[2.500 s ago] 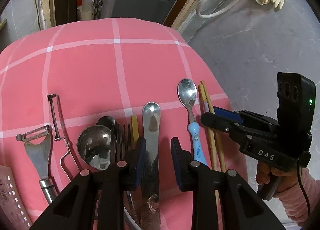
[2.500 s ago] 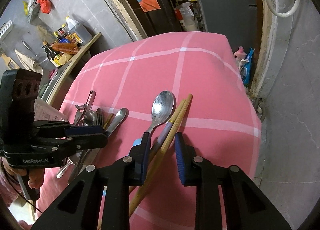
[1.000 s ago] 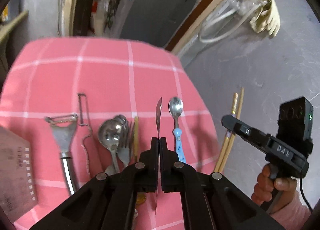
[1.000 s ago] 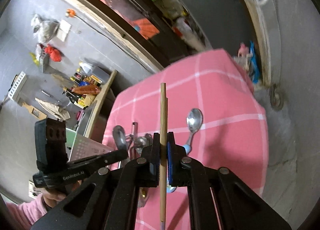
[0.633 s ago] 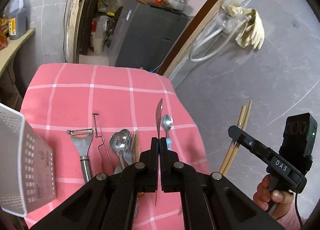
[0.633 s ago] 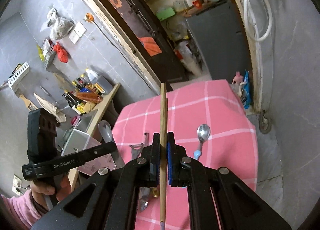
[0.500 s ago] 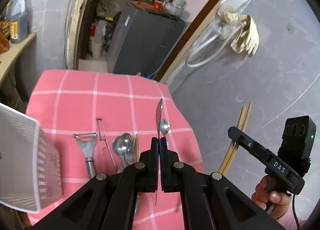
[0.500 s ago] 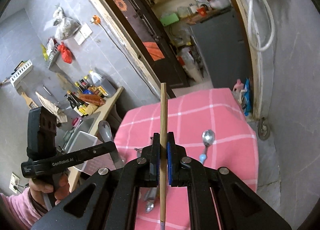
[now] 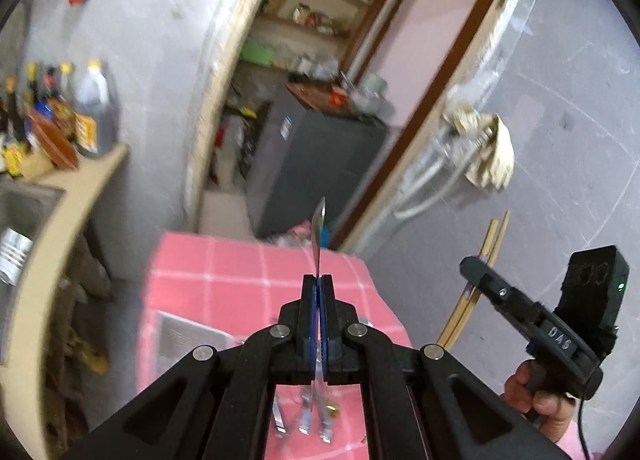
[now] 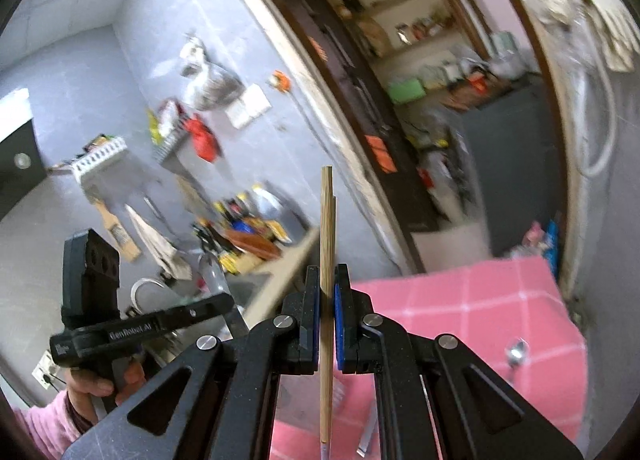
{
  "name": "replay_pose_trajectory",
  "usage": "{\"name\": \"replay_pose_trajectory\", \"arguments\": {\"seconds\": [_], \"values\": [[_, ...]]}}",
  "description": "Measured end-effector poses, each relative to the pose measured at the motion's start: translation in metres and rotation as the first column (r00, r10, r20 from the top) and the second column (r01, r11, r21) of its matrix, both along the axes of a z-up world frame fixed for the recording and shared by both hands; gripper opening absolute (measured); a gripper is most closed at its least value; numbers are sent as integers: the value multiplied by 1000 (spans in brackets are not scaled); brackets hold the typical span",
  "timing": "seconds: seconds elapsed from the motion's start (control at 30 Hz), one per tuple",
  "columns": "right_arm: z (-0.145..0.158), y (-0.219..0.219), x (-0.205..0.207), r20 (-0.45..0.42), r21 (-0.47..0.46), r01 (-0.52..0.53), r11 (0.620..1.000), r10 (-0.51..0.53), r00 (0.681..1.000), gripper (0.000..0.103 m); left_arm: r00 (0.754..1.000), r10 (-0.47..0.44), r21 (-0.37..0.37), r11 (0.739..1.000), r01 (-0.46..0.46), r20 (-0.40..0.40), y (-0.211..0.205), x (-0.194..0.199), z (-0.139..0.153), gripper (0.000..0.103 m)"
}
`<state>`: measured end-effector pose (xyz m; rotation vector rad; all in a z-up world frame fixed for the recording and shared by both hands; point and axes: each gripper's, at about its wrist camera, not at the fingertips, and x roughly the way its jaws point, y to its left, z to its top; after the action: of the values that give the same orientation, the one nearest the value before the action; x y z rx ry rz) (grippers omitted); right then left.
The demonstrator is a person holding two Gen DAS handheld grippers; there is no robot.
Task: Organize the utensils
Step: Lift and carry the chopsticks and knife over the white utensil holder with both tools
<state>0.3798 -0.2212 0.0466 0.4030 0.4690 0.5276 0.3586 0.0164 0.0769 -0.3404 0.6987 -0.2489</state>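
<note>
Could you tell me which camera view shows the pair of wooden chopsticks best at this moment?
The right wrist view: the chopsticks stand sharp, dead centre, clamped in the right gripper, nearly full length. The left wrist view shows them smaller, at an angle, partly hidden behind that gripper.

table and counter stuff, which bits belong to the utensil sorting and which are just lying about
Job:
- knife in left tool
- chopsticks in right tool
- spoon
- white basket

Lying about:
- bottles
- hanging gloves
- grey cabinet
</note>
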Motion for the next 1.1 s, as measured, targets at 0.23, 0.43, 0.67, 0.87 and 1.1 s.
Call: {"name": "replay_pose_trajectory", "arguments": {"seconds": [0.23,0.43,0.67,0.87,1.1], "values": [[27,68,14,124,10,-34,999,32,992,6,991,121,69,990,-125,62,47,-4,11,2],[9,114,19,220,-33,-35,999,42,975,6,979,161,54,984,-168,125,69,-1,-20,2],[-41,132,36,201,-60,-43,997,55,978,6,976,161,41,985,-168,149,84,10,-68,2],[-84,132,48,113,-56,-64,996,70,991,6,984,113,62,991,-122,138,80,12,-98,2],[-109,136,51,54,-73,-111,991,115,992,6,992,70,68,995,-77,104,74,10,-117,2]]}}
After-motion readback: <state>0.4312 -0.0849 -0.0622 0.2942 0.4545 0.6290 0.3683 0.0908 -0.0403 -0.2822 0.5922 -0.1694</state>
